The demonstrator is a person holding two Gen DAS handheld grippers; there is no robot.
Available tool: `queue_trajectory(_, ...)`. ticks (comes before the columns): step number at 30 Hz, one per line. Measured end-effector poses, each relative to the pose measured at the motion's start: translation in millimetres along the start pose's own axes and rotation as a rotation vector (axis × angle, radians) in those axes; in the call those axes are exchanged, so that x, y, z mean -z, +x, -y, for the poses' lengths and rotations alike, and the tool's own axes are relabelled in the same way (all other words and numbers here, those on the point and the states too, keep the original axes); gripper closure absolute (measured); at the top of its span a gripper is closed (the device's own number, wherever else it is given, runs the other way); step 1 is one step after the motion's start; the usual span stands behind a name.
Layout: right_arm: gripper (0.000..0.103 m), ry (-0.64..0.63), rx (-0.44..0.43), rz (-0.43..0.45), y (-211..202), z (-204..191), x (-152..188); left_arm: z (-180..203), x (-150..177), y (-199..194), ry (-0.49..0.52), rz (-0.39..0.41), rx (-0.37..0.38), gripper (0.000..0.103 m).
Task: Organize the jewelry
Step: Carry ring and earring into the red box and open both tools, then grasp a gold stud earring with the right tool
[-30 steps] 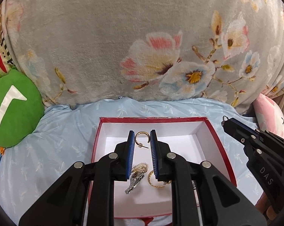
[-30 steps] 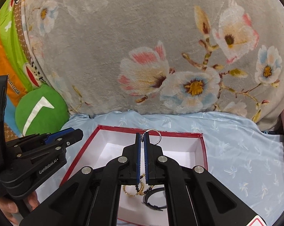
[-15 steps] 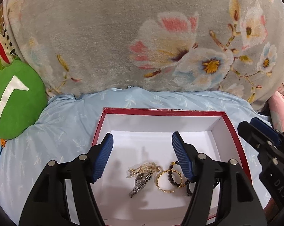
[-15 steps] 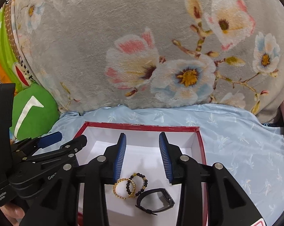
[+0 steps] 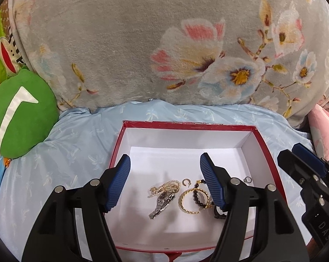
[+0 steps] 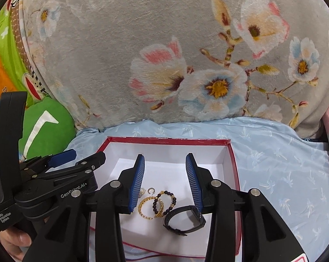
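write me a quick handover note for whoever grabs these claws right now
Left claw: open, empty, over the red box.
Right claw: open, empty, over the same box.
In the box: pearl strand, silver watch, gold hoop earring, gold bangle, dark bead bracelet, black watch, small silver ring.
Done: these pieces are in.
Left: no loose jewelry in view on the blue sheet; check out of frame.
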State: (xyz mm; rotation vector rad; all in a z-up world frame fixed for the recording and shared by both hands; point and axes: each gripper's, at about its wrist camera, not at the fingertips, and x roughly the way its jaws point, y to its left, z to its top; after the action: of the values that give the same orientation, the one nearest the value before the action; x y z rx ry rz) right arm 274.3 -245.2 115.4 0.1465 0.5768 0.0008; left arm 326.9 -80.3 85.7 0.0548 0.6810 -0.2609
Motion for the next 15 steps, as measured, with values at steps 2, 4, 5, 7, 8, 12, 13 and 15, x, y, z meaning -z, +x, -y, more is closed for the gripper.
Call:
queue_trajectory(2,0.064,0.001,-0.004,-0.002,-3.4,-1.3,2.7,0.5,1.9,-5.4,0.002,0.002,0.003,0.039)
queue_trajectory(4,0.064,0.004,-0.007,-0.006,-7.4,-2.6,6.4,0.0,4.2,-9.4,0.003,0.001,0.002,0.039)
queue_trajectory(5,0.064,0.005,-0.007,-0.007,-9.7,-2.9,8.5,-0.5,5.9,-11.4,0.004,-0.003,0.002,0.039)
queue_trajectory(7,0.062,0.009,-0.005,-0.01,-14.7,-2.5,13.8,-2.6,10.2,-14.9,-0.001,-0.009,0.002,0.038)
queue_trajectory(8,0.06,0.013,-0.003,-0.011,-17.3,-1.9,16.9,-4.3,13.6,-17.2,-0.003,-0.014,0.004,0.038)
queue_trajectory(12,0.06,0.028,-0.005,-0.035,-30.4,2.6,35.1,-10.6,29.7,-26.1,-0.009,-0.036,0.004,0.037)
queue_trajectory(13,0.06,0.032,-0.004,-0.043,-35.2,4.2,42.7,-12.7,35.9,-28.8,-0.013,-0.043,0.006,0.037)
queue_trajectory(15,0.06,0.035,0.002,-0.061,-43.3,6.8,58.3,-16.0,49.5,-33.1,-0.017,-0.059,0.014,0.035)
